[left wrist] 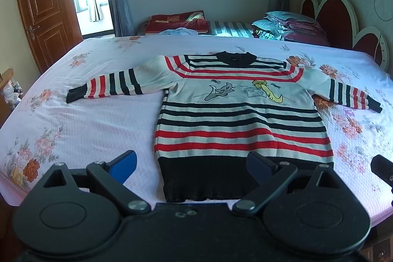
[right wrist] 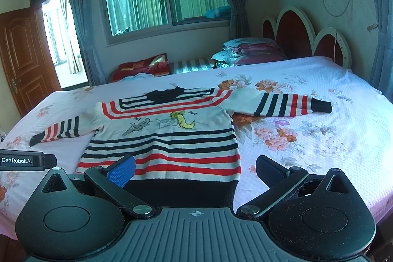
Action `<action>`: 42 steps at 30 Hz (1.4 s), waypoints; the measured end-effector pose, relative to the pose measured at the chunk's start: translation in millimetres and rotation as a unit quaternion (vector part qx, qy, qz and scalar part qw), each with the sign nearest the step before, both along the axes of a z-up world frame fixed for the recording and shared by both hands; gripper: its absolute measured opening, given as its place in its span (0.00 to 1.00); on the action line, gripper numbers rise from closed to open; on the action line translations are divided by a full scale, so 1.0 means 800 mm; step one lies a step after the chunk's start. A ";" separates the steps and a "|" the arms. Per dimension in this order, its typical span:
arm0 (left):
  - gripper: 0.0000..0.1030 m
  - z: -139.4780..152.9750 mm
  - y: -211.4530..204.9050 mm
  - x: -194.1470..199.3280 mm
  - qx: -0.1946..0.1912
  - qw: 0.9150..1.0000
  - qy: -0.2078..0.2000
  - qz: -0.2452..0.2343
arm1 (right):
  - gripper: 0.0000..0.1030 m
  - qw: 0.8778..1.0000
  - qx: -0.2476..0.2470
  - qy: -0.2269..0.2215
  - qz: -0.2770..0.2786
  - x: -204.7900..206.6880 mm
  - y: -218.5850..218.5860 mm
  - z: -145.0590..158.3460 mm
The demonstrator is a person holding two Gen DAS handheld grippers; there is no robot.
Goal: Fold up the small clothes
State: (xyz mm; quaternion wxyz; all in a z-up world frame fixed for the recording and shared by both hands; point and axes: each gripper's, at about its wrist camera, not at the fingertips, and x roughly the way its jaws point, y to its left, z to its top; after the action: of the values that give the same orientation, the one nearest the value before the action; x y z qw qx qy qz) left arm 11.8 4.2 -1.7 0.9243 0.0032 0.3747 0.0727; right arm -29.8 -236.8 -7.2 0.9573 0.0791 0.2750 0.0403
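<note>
Fingers of the left gripper [left wrist: 191, 167] stand wide apart and hold nothing; they hang just above the black hem of the striped sweater [left wrist: 242, 119]. One finger has a blue pad [left wrist: 124, 165]. The right gripper [right wrist: 195, 168] is also spread wide and empty, and it hangs over the right lower corner of the same hem.

The sweater lies flat and face up on the bed [left wrist: 86, 119], with both sleeves stretched out to the sides and the black collar [left wrist: 234, 58] pointing to the far side. It has red, black and white stripes and a cartoon picture on the chest. Under it is a pale sheet with flower prints.

At the far edge of the bed a red cushion [left wrist: 176, 22] lies, and a pile of folded bedding [left wrist: 289, 25] rests near the red headboard [left wrist: 336, 14]. No basket or box is seen in either view. A brown door [left wrist: 46, 6] stands open on the left.
</note>
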 end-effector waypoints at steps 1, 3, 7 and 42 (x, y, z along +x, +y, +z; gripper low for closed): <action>0.94 -0.001 0.000 0.003 0.000 1.000 0.001 0.001 | 1.00 1.000 0.000 0.001 -0.001 0.002 0.000 -0.001; 0.93 -0.002 0.000 0.008 0.001 1.000 0.002 0.001 | 1.00 1.000 0.000 0.002 -0.002 0.006 -0.001 -0.002; 0.94 -0.006 -0.001 0.021 0.004 1.000 0.006 -0.001 | 1.00 1.000 0.000 0.005 -0.009 0.016 -0.004 -0.007; 0.94 -0.100 0.056 0.314 -0.016 0.997 0.049 -0.064 | 0.99 0.978 0.027 0.060 -0.196 0.280 -0.123 -0.087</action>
State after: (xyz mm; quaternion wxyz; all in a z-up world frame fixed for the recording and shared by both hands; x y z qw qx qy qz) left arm 263.0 49.1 -81.8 0.9077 0.0162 0.4193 0.0077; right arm 194.0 -335.3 -77.0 0.9258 0.1595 0.3102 -0.1456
